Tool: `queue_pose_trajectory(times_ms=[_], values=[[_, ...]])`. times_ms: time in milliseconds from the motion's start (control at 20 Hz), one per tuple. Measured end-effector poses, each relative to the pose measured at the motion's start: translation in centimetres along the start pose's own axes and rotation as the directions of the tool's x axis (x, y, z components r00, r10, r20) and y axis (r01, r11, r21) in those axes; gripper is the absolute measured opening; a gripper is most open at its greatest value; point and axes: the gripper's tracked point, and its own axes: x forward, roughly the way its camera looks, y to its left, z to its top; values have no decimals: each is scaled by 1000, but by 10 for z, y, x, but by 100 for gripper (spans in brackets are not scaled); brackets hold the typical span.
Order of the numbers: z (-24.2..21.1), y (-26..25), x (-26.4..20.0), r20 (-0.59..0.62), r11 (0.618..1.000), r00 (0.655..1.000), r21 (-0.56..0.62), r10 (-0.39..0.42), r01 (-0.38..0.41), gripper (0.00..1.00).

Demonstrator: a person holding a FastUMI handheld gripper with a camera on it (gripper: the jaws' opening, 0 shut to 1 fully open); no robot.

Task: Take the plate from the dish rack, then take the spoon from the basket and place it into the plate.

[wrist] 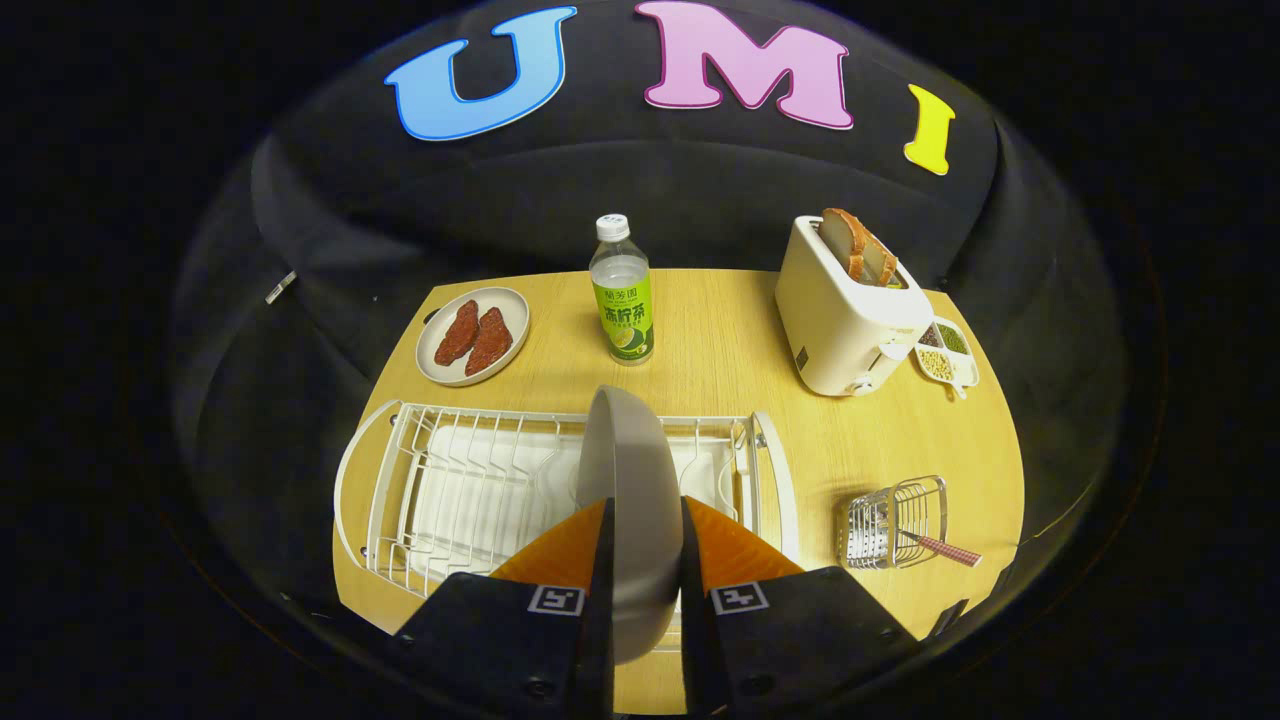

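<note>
While the claw (645, 530) pinches the plate (630, 480) on its edge, above the rack (470, 480), the plate could slip and drop. It looks clear of the wires, maybe. The spoon (940, 547) waits in the basket (895, 520), off to the right.

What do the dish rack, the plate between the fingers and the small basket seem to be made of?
Dish rack: thin white coated wire over a smooth white tray, likely plastic. Plate, clamped on edge by the gripper: matte grey, perhaps ceramic or melamine. Basket: bare shiny metal wire.
</note>
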Motion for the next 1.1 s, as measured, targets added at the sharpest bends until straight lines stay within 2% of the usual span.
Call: queue_pose_trajectory(times_ms=[200, 350, 450, 700, 900, 1100], values=[[30, -9, -8, 88, 997, 995, -60, -47, 52, 30], [35, -3, -15, 72, 1000, 997, -29, -4, 6, 24], [38, -17, -16, 100, 998, 995, -67, -13, 20, 23], [28, -30, -41, 99, 995, 990, -22, 104, -102, 23], [18, -65, -79, 131, 983, 975, 9, 179, -182, 23], [-4, -114, -114, 156, 971, 963, 58, 220, -231, 23]])
